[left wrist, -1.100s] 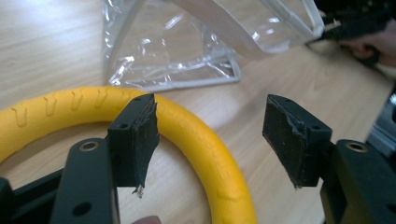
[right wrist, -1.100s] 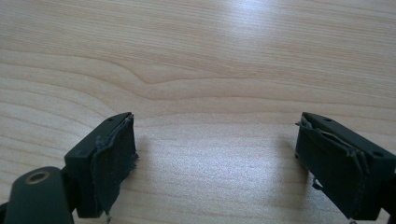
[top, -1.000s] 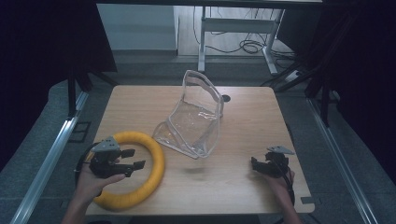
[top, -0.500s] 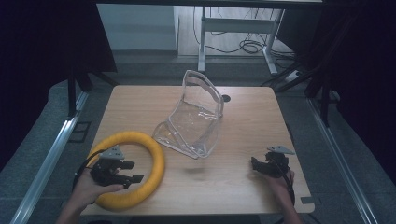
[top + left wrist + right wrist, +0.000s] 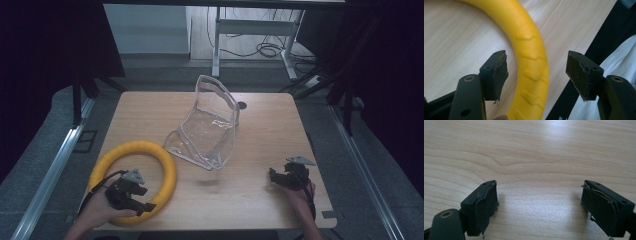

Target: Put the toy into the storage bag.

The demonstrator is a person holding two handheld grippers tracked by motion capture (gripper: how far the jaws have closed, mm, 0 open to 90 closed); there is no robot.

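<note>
A yellow ring lies flat at the table's front left corner. My left gripper hovers over the ring's front arc, open. In the left gripper view the ring runs between the two spread jaws, and neither pad touches it. A clear plastic bag stands in the middle of the table, its mouth up. My right gripper rests near the front right of the table, open, with bare wood between its jaws.
The wooden table ends just in front of both hands. The table's front edge crosses the left gripper view, with a white garment past it. A small dark hole sits behind the bag. Metal rails run along both sides.
My left gripper has drawn back toward the front edge, from the ring's inner left to its front arc. The right gripper, ring and bag have stayed put.
</note>
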